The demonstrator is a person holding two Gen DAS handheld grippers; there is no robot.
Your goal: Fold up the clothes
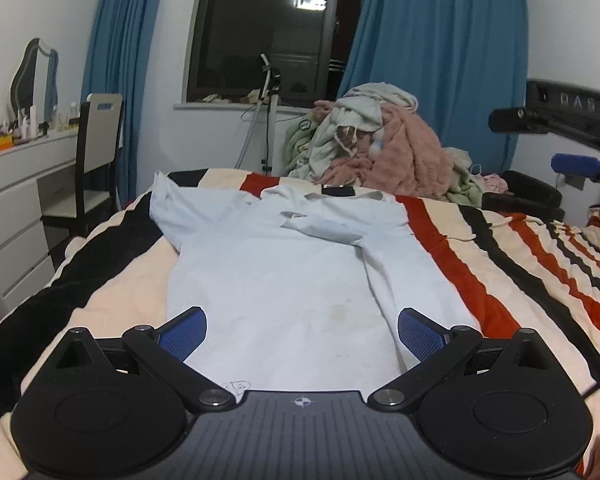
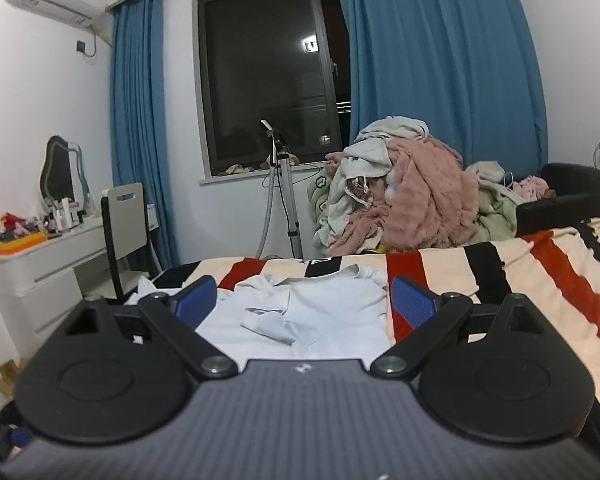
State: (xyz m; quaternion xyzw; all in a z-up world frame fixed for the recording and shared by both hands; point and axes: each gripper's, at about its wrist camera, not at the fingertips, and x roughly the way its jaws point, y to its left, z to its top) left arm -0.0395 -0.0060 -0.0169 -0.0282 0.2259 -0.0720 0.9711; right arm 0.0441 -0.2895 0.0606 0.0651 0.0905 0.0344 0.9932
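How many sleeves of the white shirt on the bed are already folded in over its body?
1. The sleeve on the right side lies across the chest of the white shirt; the other sleeve spreads out to the left.

Left wrist view sits low and close over the white shirt (image 1: 300, 264), facing the window (image 1: 260, 28). Right wrist view sits higher, further back, same heading. Both share shirt, striped blanket (image 2: 520, 280), clothes pile (image 2: 400, 200).

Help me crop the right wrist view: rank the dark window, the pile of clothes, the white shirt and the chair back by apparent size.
1. dark window
2. pile of clothes
3. white shirt, partly hidden behind the gripper, so uncertain against the pile
4. chair back
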